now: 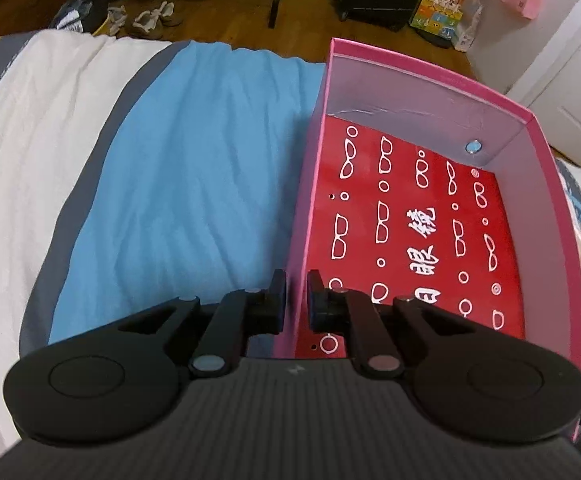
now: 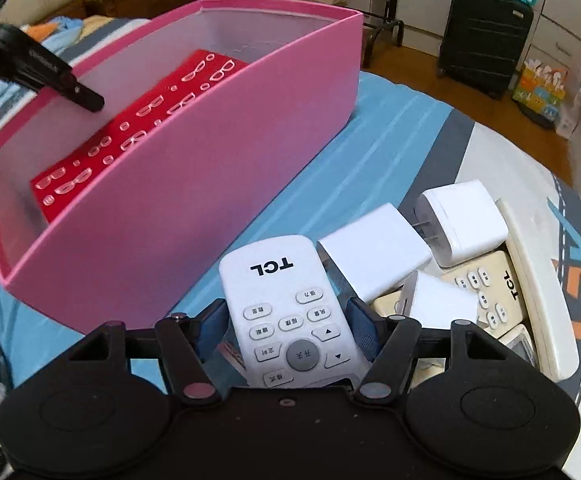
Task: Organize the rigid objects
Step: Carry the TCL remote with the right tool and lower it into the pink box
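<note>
Right wrist view: nearest, the right gripper (image 2: 288, 330) is seen with its jaws roughly two-thirds open, straddling the white TCL remote (image 2: 286, 308). The blue pads (image 2: 364, 330) sit just beside the remote's edges, but whether they're actually pressing on it can't be told. Right of the remote, three white chargers (image 2: 374, 262) are piled on an older yellowed remote (image 2: 486, 284), all on the blue sheet (image 2: 390, 140). Further left, the pink box (image 2: 194, 184) is laid out with a red glasses case (image 2: 142, 128) inside it.

In the left wrist view, the left gripper (image 1: 296, 300) is shown nearly closed, pinched on the box's left wall (image 1: 304, 216) at the near end. Past the bed, a wooden floor (image 1: 226, 8) and shoes (image 1: 152, 20) can be made out.
</note>
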Action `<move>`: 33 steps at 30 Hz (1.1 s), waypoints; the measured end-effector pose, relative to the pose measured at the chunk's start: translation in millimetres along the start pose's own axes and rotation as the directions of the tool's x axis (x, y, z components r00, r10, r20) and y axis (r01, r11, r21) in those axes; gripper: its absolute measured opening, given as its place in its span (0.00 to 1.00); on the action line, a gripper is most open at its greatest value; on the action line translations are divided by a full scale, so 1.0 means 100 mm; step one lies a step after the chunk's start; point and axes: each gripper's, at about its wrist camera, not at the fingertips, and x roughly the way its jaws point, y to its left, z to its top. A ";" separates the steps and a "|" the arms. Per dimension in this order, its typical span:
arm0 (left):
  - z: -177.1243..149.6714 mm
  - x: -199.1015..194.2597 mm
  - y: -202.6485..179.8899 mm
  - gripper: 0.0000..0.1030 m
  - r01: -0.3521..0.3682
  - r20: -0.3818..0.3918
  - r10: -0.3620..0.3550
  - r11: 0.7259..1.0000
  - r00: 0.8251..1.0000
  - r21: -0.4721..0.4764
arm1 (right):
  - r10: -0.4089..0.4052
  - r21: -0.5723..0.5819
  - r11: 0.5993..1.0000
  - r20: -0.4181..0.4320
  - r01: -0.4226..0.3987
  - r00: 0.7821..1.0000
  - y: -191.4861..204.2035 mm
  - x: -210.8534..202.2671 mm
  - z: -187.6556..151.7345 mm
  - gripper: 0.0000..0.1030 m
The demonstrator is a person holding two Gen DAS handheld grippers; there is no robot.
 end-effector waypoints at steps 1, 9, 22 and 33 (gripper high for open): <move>0.00 0.00 -0.02 0.09 -0.002 0.004 0.002 1.000 1.000 0.011 | -0.014 -0.015 1.000 -0.004 0.014 1.000 0.03 0.01 0.00 0.67; -0.03 -0.19 0.01 0.04 0.010 0.078 -0.012 0.999 0.997 0.030 | -0.046 0.067 0.997 0.061 0.041 0.997 0.03 -0.12 0.01 0.65; -0.05 -0.25 -0.05 0.03 -0.031 0.109 0.028 0.999 0.994 0.024 | -0.099 0.122 0.990 0.197 0.076 0.975 0.06 -0.39 -0.05 0.63; -0.04 -0.22 0.00 0.04 -0.012 0.100 0.014 1.000 0.995 -0.022 | -0.149 0.156 0.982 0.304 0.105 0.941 0.16 -0.67 -0.08 0.55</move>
